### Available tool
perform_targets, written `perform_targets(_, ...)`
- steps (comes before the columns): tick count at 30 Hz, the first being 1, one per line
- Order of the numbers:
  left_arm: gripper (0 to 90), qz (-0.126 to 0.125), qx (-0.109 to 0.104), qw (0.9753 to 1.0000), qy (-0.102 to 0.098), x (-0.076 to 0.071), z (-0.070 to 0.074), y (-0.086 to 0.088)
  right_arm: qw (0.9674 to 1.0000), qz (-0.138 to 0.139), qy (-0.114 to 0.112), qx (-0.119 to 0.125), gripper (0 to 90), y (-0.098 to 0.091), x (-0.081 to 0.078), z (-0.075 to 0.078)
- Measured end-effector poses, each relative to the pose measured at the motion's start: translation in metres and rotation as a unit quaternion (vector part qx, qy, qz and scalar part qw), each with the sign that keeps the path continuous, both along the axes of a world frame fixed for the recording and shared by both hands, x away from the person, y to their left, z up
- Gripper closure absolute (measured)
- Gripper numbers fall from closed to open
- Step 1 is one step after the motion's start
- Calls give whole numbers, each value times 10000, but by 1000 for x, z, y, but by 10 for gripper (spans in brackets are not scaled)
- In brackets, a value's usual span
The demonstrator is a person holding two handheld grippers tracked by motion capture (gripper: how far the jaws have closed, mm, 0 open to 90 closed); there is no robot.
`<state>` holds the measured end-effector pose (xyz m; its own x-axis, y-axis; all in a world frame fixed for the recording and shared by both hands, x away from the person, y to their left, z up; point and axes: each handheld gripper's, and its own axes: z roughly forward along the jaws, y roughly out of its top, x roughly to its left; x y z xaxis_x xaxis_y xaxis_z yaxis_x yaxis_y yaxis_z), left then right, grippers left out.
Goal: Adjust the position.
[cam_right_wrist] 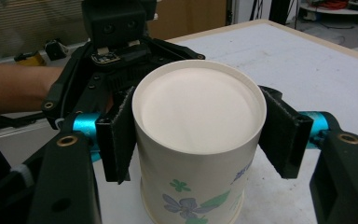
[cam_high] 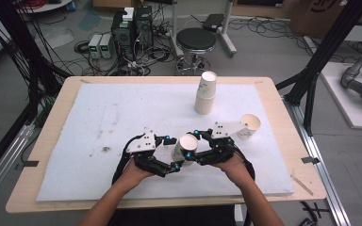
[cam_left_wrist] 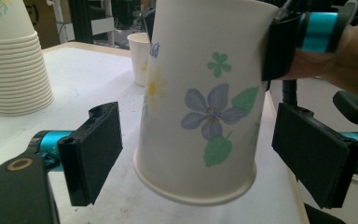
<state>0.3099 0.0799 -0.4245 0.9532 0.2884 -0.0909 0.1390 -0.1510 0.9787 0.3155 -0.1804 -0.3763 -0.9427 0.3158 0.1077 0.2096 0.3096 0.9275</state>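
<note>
A white paper cup (cam_high: 185, 148) printed with flowers hangs just above the white mat (cam_high: 99, 117) near the table's front. My right gripper (cam_high: 193, 146) is shut on it; in the right gripper view both pads squeeze the cup (cam_right_wrist: 198, 107) close to its pale round end, right gripper (cam_right_wrist: 199, 135). My left gripper (cam_high: 173, 153) comes at it from the left and is open. In the left gripper view the cup (cam_left_wrist: 200, 102) stands between the two jaws of the left gripper (cam_left_wrist: 203, 154), with a gap on each side.
A tall stack of paper cups (cam_high: 205, 94) stands at the mat's far middle, also stack (cam_left_wrist: 11, 60). One single cup (cam_high: 250, 126) stands right of the hands, single cup (cam_left_wrist: 140, 56). A black stool (cam_high: 195, 40) and cables lie on the floor beyond the table.
</note>
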Motion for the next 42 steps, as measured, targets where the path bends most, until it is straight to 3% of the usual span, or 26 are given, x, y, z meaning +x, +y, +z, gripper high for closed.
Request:
perform_targets(10,212,-185,-55,9998,28,2,-2,-8,9997,176,93,136,356,1,0,-2)
perform_targets(18,306,-281,42,9996,-50,1,-1,-6,9994,212,165,200,356,1,0,-4)
perform_targets(20,320,-312,105,9994,-51,1,0,-6,9992,224,221,233,332,1,0,-5)
perform_targets(22,326,-343,256,9991,-38,0,2,-6,9988,203,326,290,187,2,0,-5)
perform_targets(25,340,-409,577,9975,-23,-1,8,-5,9987,241,353,264,179,4,-1,-4)
perform_targets(28,342,-465,894,9949,-10,-1,15,-4,9989,277,285,255,179,5,-1,-2)
perform_targets(31,342,-504,1287,9904,-22,-1,21,-3,9988,380,251,152,179,5,-1,-1)
perform_targets(35,342,-528,1656,9848,-12,-1,28,-1,9987,480,151,-80,179,6,-2,1)
perform_targets(40,346,-633,2179,9739,-22,-1,35,-3,9973,581,76,-451,180,7,-2,4)
perform_targets(42,346,-678,2411,9681,-38,-1,38,-3,9960,607,7,-658,181,8,-2,3)
